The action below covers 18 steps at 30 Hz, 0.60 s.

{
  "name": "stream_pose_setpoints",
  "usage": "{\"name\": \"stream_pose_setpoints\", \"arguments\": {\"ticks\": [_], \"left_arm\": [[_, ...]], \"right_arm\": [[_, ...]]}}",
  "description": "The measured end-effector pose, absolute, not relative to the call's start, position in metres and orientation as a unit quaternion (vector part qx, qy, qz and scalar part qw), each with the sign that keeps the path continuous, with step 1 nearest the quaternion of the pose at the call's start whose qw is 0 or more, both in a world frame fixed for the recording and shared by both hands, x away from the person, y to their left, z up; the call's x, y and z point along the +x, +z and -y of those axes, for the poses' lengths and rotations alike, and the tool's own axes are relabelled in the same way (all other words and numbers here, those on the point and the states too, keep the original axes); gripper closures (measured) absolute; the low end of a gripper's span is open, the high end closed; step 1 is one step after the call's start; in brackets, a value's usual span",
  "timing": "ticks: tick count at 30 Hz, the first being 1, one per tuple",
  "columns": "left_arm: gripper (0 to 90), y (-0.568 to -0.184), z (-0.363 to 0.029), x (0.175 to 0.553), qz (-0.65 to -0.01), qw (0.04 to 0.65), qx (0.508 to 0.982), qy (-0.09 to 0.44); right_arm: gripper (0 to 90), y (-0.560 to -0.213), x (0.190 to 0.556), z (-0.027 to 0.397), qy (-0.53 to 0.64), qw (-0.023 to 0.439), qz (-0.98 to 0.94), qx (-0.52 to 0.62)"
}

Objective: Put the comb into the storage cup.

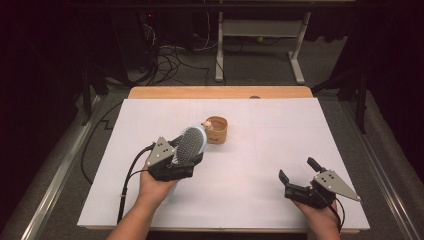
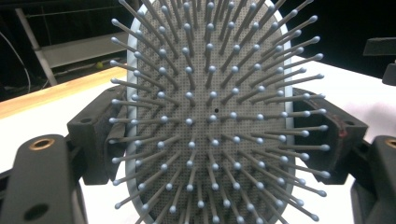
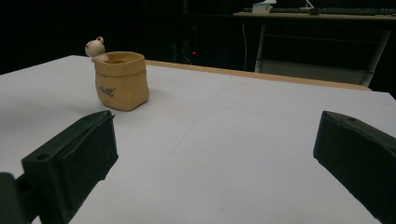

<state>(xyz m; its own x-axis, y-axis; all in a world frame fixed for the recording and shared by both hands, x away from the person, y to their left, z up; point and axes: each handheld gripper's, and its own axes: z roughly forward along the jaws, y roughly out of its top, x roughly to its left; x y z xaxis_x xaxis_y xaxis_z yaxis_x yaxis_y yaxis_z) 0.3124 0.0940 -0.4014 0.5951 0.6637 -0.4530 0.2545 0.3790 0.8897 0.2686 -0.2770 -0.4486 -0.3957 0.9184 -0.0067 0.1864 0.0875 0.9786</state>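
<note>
Light-blue paddle hairbrush (image 1: 191, 145) clamped by its sides in left gripper (image 1: 172, 165), bristles up, raised just beside tan bear-trimmed pot (image 1: 216, 129). Right gripper (image 1: 296, 177) well apart from pot, jaws wide, holding nothing.

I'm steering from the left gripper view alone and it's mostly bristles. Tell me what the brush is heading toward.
Observer: In the high view the hairbrush, clamped in the left gripper, points its head at a small tan pot near the table's middle.
Operator: Describe that pot.
Observer: It stands upright with its mouth open, and a little bear figure peeks over its rim.
Operator: Report the other hand.
Observer: The right gripper sits low near the table's right front, jaws wide apart with nothing between them.
</note>
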Motion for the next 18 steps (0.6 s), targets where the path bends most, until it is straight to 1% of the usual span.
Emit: {"name": "stream_pose_setpoints", "arguments": {"ticks": [18], "left_arm": [[20.8,-0.394,-0.068,0.317,-0.402,0.726,0.543,0.124]], "right_arm": [[0.4,-0.450,0.270,0.276,0.523,0.345,-0.653,0.425]]}}
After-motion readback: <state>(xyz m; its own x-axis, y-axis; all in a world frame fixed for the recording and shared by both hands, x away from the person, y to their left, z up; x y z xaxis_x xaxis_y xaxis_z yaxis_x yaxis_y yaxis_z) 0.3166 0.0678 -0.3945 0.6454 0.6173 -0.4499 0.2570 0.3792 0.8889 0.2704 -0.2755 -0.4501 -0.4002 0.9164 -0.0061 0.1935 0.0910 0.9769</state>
